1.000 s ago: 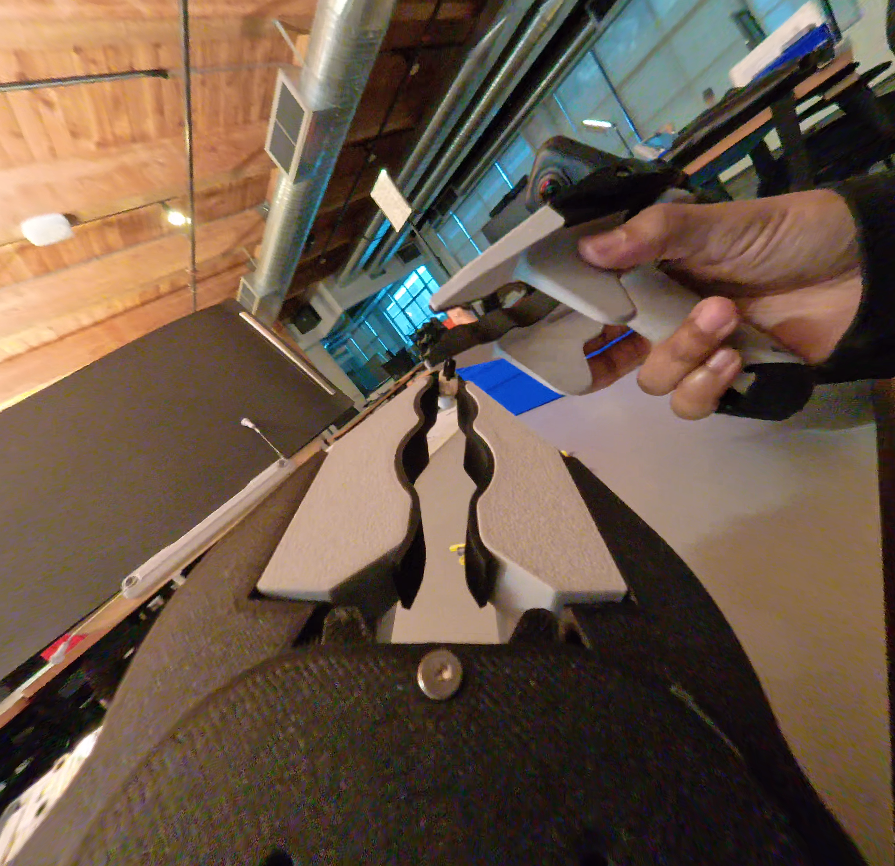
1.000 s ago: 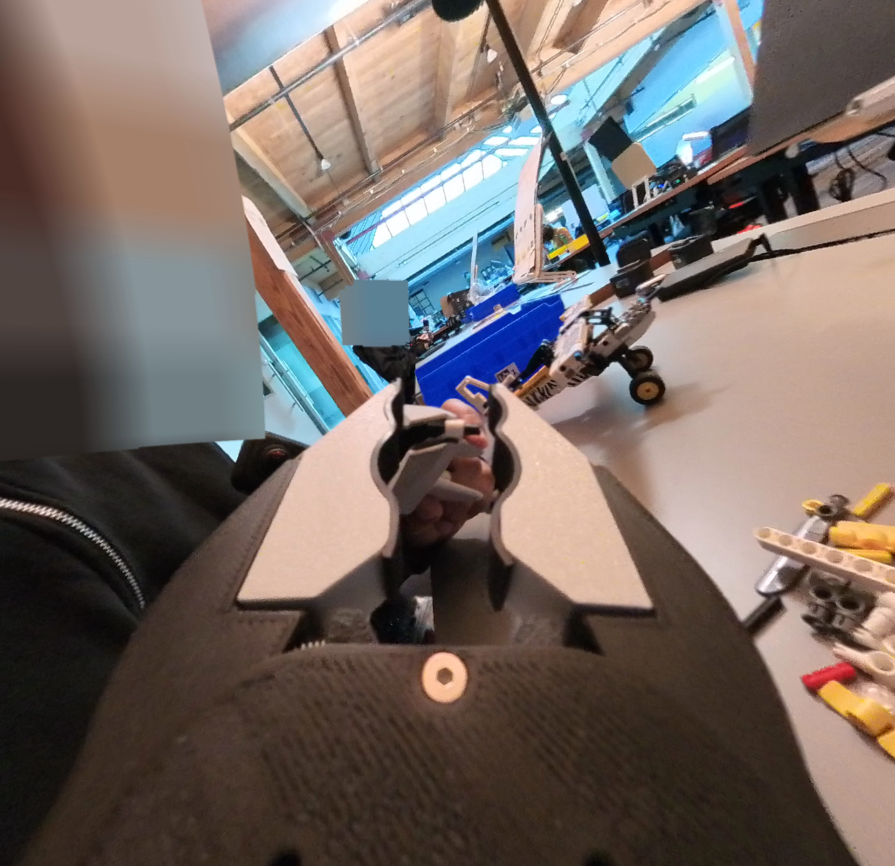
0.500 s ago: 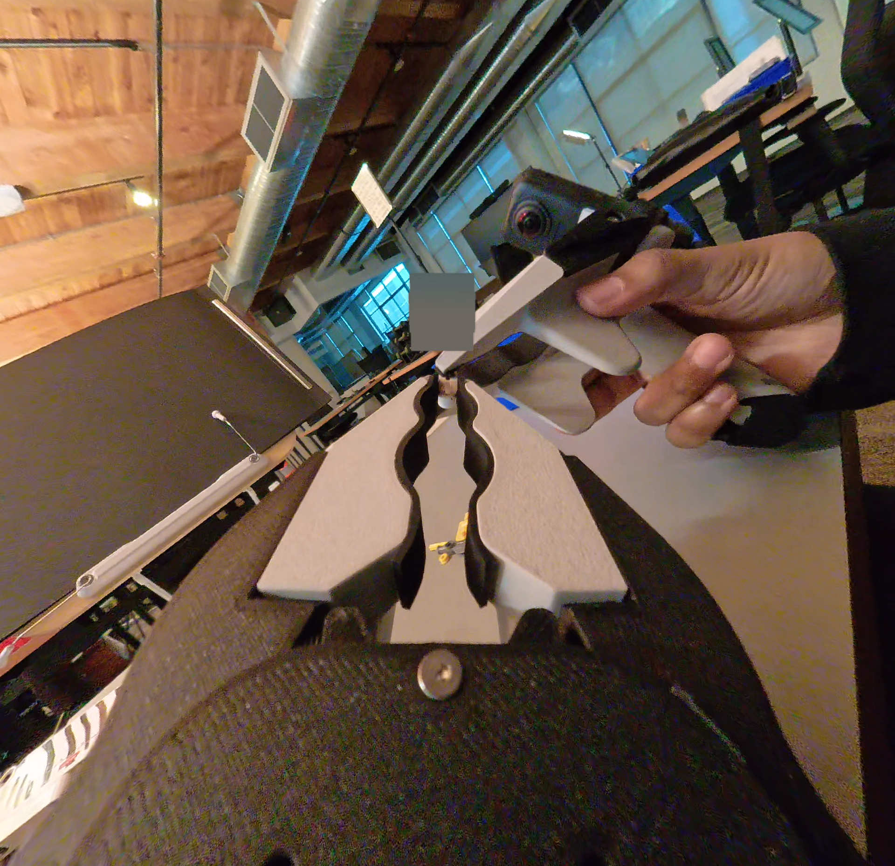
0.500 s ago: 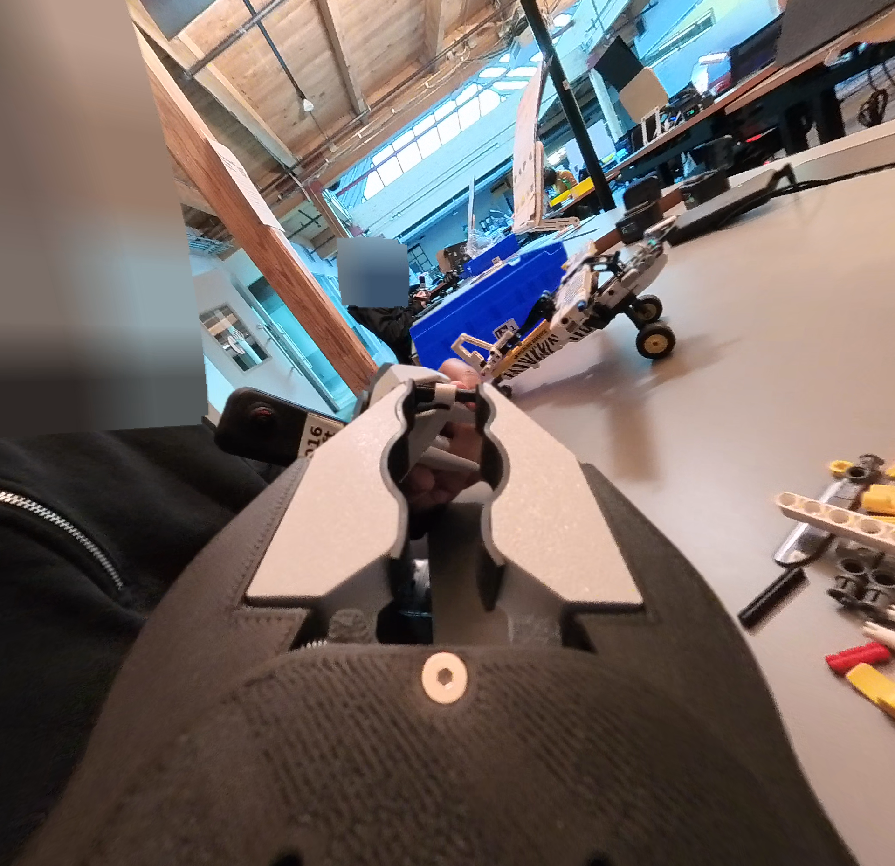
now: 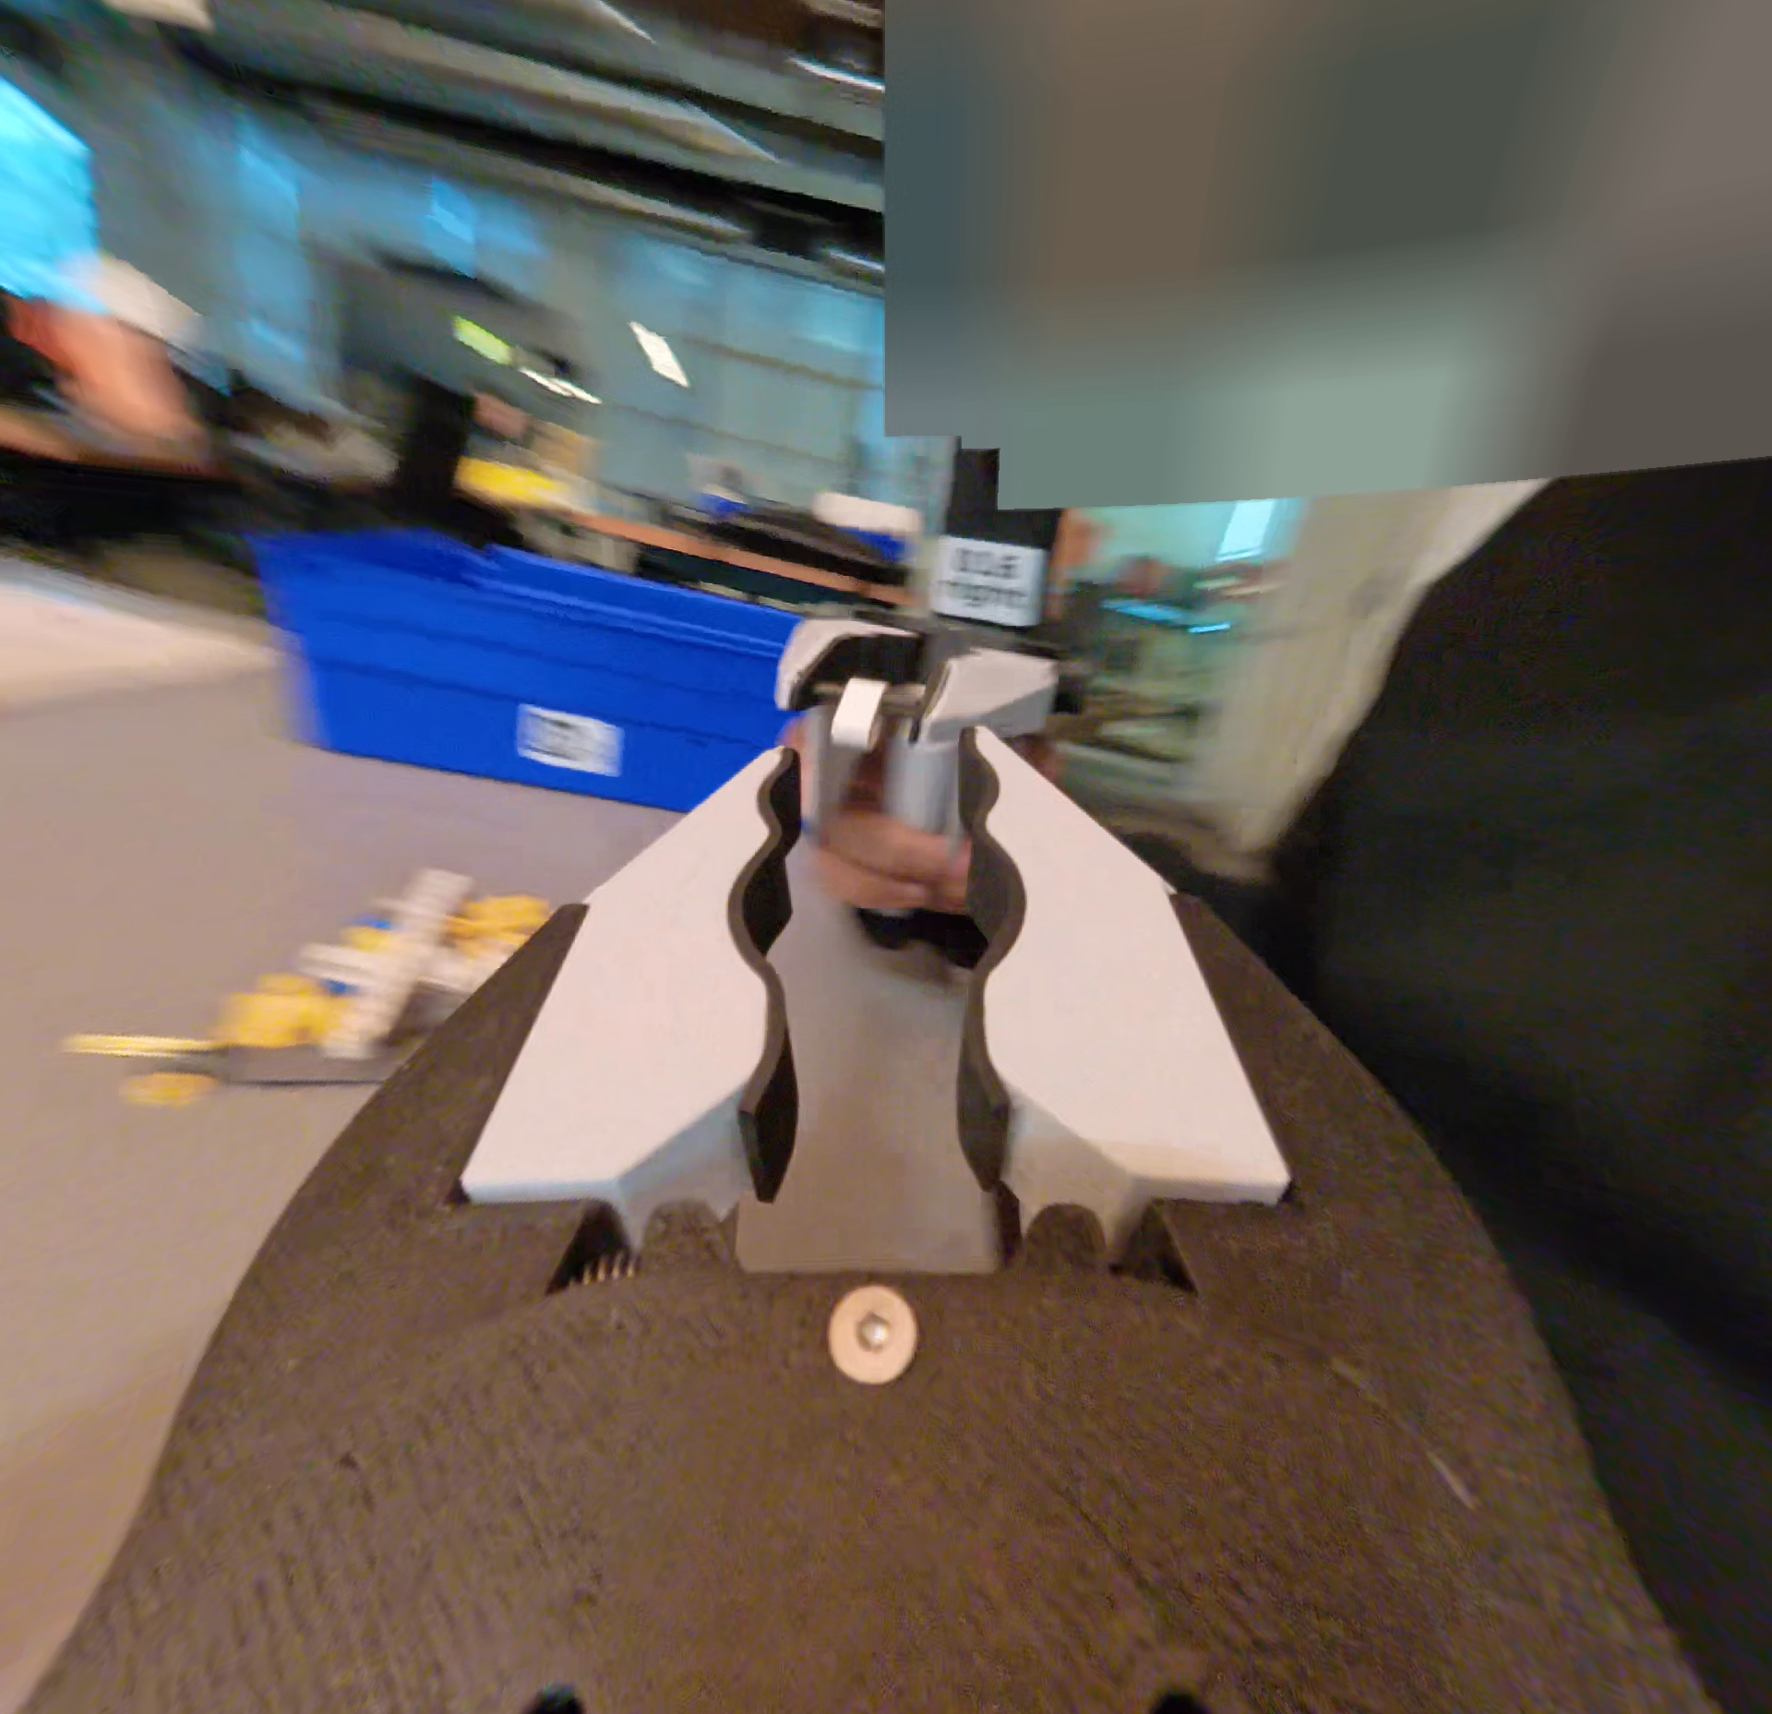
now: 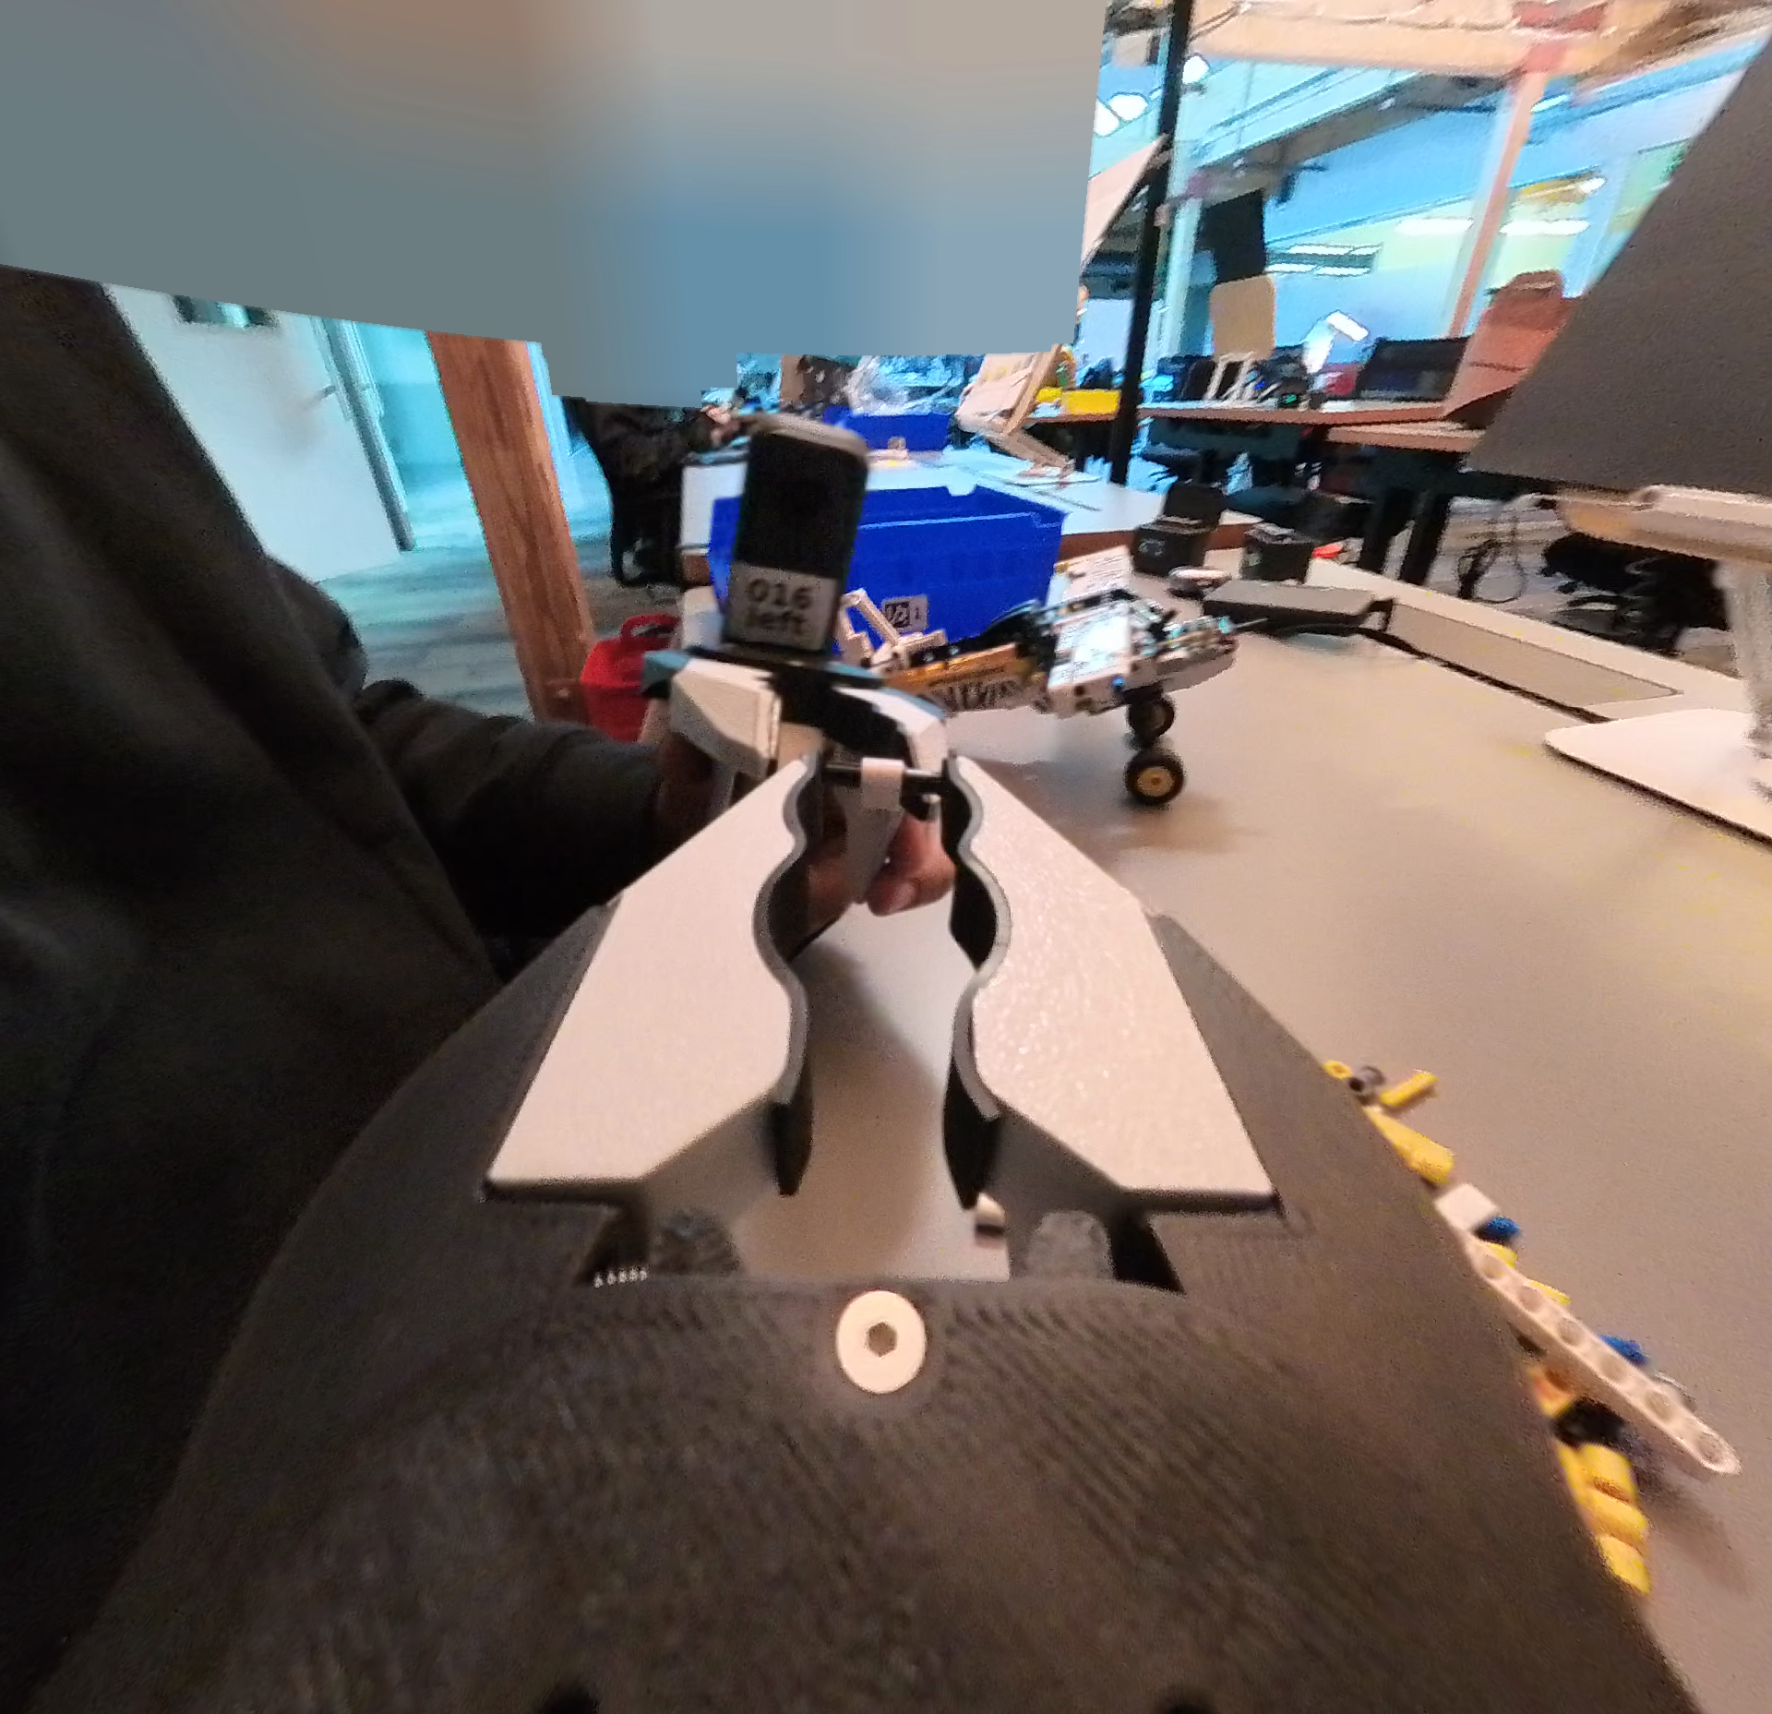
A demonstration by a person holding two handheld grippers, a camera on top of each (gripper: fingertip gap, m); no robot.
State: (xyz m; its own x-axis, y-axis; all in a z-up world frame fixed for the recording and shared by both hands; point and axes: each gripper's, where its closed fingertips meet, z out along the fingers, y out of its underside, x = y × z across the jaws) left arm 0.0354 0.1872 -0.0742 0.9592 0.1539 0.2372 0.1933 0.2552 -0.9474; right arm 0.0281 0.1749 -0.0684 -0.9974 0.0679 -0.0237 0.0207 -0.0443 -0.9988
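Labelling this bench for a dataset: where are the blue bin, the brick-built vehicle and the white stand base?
blue bin (image 6: 968,560): right wrist view, front wall.
brick-built vehicle (image 6: 1093,656): right wrist view, white side panel.
white stand base (image 6: 1668,771): right wrist view, flat top.

Grey fingers (image 6: 690,1016), black mount (one screw (image 6: 879,1340)), dark sleeve (image 6: 240,805)

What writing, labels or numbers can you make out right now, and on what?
White label on the black camera, right wrist view: legible; wording withheld.
White sticker on the blue bin: too small.
White tag, left wrist view: blurred.
Print on the toy vehicle: too small.
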